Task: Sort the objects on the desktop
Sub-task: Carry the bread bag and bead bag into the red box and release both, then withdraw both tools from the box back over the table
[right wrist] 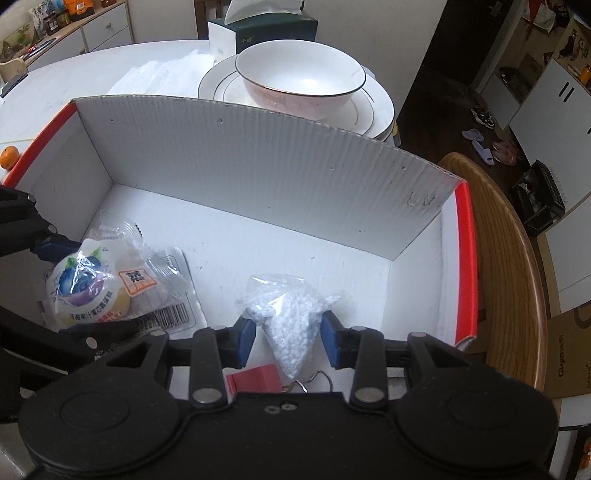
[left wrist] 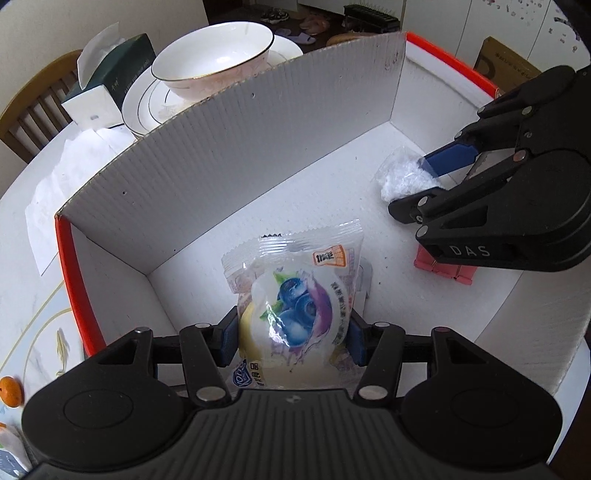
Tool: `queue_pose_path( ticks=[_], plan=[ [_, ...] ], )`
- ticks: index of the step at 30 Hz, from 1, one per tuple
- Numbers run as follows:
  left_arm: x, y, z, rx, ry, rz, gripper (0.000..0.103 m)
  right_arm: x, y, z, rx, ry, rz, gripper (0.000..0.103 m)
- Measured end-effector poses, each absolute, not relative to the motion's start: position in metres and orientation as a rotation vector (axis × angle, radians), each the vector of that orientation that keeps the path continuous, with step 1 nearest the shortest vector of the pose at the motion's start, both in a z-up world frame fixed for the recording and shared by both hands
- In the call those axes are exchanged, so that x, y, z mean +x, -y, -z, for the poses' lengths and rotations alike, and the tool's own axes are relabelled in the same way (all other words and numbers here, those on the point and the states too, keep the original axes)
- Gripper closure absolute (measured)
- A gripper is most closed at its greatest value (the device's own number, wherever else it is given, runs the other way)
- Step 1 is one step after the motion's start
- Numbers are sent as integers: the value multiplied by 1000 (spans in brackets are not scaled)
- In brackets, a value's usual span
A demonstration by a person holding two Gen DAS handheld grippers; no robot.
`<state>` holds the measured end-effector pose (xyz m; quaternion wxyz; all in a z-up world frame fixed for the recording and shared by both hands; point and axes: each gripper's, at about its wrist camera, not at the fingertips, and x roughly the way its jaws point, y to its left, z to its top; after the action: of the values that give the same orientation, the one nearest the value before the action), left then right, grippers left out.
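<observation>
A: Left wrist view: what is the left gripper (left wrist: 293,338) doing?

B: It is clamping a snack packet (left wrist: 295,295) between its blue pads (left wrist: 228,338), holding it low inside the white cardboard box (left wrist: 229,147). The packet is clear crinkled plastic with a blueberry picture and a serrated top edge, and it is pointing away from the camera.

A: And the right gripper (left wrist: 424,181) in that view?

B: It is reaching in from the right, fingers parted around a small clear bag of white beads (left wrist: 400,175) lying on the box floor. A pink binder clip (left wrist: 443,271) is lying just beneath its black body.

A: What is standing around the box?

B: A corrugated wall with red edging is rising between the grippers and a white bowl (left wrist: 214,59) sitting on stacked plates (left wrist: 147,107). A dark green tissue box (left wrist: 110,77) is standing beside them, and an orange fruit (left wrist: 10,391) is resting on the table at far left.

A: Right wrist view?

B: The bag of beads (right wrist: 291,325) is lying between the blue pads (right wrist: 244,339), which are standing apart on either side, not pressing it. The clip (right wrist: 255,378) is showing red just beside it, wire handles nearby. At left, the packet (right wrist: 110,288) is being gripped by the left gripper (right wrist: 62,288), barcode facing up. The bowl (right wrist: 299,77), plates (right wrist: 373,107) and tissue box (right wrist: 266,33) are sitting beyond the far wall, with a wooden chair (right wrist: 509,251) at right.
</observation>
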<state>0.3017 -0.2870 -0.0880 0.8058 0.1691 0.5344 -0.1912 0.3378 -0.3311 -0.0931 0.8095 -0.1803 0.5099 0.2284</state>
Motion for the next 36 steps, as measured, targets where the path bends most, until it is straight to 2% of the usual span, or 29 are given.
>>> queue_pose_path(
  ticks=[7, 9, 11, 21, 30, 36],
  plan=[
    [292, 283, 75, 330, -1087, 428, 42, 332, 337, 87, -367, -1076, -499, 59],
    [288, 281, 70, 315, -1067, 430, 35, 328, 338, 82, -361, -1060, -508, 55],
    [282, 277, 64, 293, -1048, 432, 35, 323, 340, 76, -353, -1036, -516, 43],
    [258, 252, 41, 188, -982, 440, 32, 296, 351, 42, -240, -969, -583, 37],
    [235, 224, 20, 99, -905, 451, 20, 272, 354, 10, -143, -895, -612, 33],
    [222, 203, 6, 64, -845, 456, 16, 255, 346, -2, -90, -853, -609, 33]
  ],
)
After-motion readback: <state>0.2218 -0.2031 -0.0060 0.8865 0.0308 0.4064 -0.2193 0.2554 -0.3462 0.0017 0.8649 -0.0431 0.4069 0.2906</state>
